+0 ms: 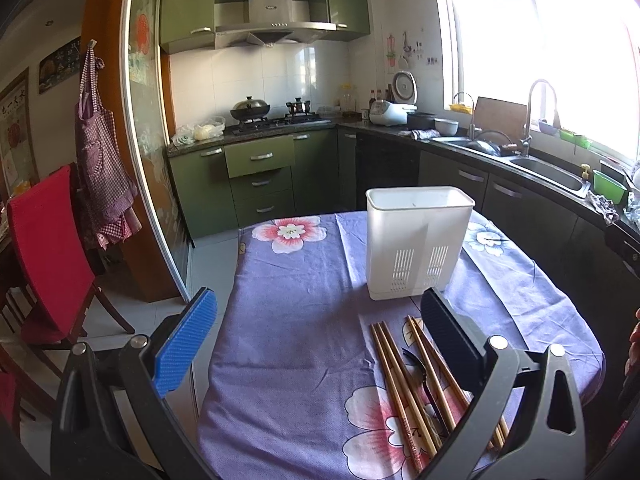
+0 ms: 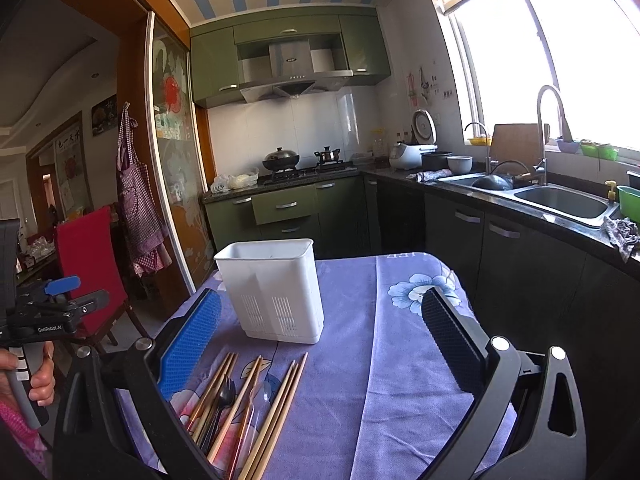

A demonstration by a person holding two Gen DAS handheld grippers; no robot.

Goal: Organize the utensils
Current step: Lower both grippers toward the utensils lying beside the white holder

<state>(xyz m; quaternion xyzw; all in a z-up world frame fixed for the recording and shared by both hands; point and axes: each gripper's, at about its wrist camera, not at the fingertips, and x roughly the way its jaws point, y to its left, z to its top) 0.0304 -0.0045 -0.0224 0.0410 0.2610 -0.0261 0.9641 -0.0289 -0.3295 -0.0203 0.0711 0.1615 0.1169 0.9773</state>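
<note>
A white plastic utensil holder (image 1: 416, 240) stands upright on the purple floral tablecloth (image 1: 296, 320); it also shows in the right wrist view (image 2: 274, 290). Several wooden chopsticks (image 1: 404, 384) lie in front of it with a black fork (image 1: 420, 364) among them. In the right wrist view the chopsticks (image 2: 256, 404), a black fork (image 2: 226, 394) and a clear spoon (image 2: 256, 400) lie near the left finger. My left gripper (image 1: 320, 328) is open and empty above the cloth, left of the chopsticks. My right gripper (image 2: 322, 336) is open and empty, to the right of the utensils. The left gripper (image 2: 60, 300) appears at the far left of the right wrist view.
A red chair (image 1: 48, 248) stands left of the table. Green kitchen cabinets (image 1: 260, 172), a stove with pots (image 1: 276, 114) and a sink (image 1: 548, 168) with a tap run along the back and right. An apron (image 1: 100, 160) hangs on the door frame.
</note>
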